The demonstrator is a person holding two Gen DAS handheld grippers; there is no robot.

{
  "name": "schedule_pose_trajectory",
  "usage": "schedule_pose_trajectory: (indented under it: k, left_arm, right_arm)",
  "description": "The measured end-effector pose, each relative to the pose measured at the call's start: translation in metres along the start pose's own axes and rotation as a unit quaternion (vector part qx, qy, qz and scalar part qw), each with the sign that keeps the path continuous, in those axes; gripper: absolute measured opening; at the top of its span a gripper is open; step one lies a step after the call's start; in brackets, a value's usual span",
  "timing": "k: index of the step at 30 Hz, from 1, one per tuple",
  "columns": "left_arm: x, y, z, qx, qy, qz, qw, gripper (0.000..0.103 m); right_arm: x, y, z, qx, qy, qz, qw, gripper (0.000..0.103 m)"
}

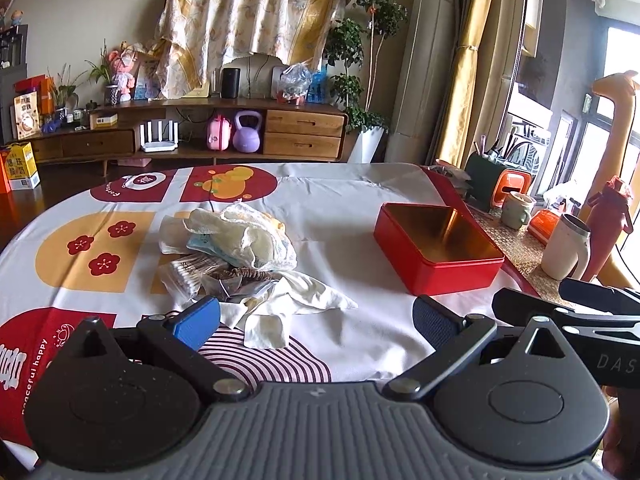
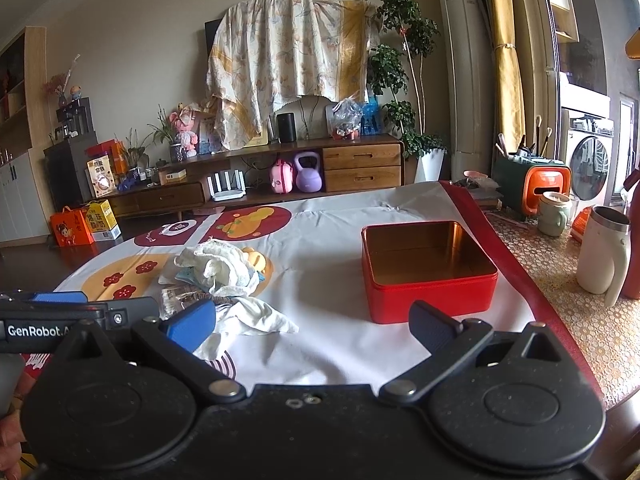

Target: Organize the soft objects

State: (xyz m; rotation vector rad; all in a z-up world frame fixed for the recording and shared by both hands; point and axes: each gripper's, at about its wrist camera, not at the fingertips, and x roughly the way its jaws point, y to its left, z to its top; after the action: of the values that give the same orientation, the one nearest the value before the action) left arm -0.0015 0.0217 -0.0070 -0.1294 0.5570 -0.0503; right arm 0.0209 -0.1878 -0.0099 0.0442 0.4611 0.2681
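On table: cloth pile (image 1: 236, 248) | red tin (image 2: 428, 270) | washer (image 2: 590, 168), perhaps, right view only | both tools spread, empty

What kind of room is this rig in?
Most likely a home living room: a low wooden media cabinet along the wall, a potted plant beside it, and a washing machine beyond the curtains.

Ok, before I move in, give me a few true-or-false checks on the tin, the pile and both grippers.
1. The red tin is open and empty. True.
2. The pile of soft items lies inside the tin. False: it sits on the tablecloth, apart from the tin.
3. The left gripper is open. True.
4. The right gripper holds a white cloth. False: it is open, holding nothing.
5. The white cloth lies at the pile's near edge. True.
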Motion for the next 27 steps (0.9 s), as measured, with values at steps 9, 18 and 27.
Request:
schedule_pose_trajectory:
  k: [9, 18, 27]
  left_arm:
    - [0.007, 0.007, 0.0, -0.005, 0.003, 0.001, 1.0, 0.103]
    - [0.023, 0.02, 0.004, -0.012, 0.004, 0.009, 0.9999, 0.103]
    - [0.042, 0.043, 0.009, -0.031, 0.004, 0.03, 0.9991, 0.103]
  right_arm:
    - [0.01, -0.002, 0.003, -0.004, 0.008, 0.011, 1.0, 0.103]
    - [0.025, 0.002, 0.006, -0.012, 0.016, 0.033, 0.999, 0.103]
    - [0.044, 0.009, 0.008, -0.038, 0.026, 0.061, 0.997, 0.102]
